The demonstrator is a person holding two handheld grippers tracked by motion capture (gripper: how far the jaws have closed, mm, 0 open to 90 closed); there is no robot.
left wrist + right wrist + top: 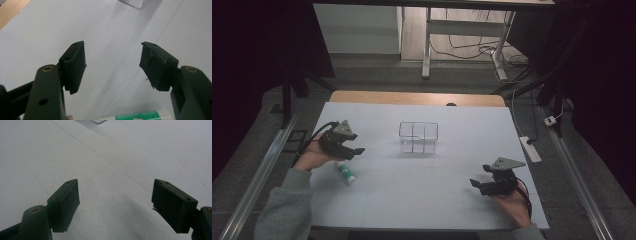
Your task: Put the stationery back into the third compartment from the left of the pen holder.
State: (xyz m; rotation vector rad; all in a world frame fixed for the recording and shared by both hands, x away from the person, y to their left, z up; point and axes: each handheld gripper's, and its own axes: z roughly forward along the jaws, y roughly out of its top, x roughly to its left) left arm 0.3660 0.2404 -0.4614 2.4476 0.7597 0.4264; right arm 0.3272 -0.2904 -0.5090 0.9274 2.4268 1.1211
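Tongs (354, 151) (476, 184) agape; tube (346, 172), perhaps glue, beside left

We look down on table (422, 195) from above, facing forward. Gripper views sit low, close over white surface; all share clear box (418, 137).

Organizer (418, 137) mid-table (412, 200); tube (346, 172) left (nearer person).
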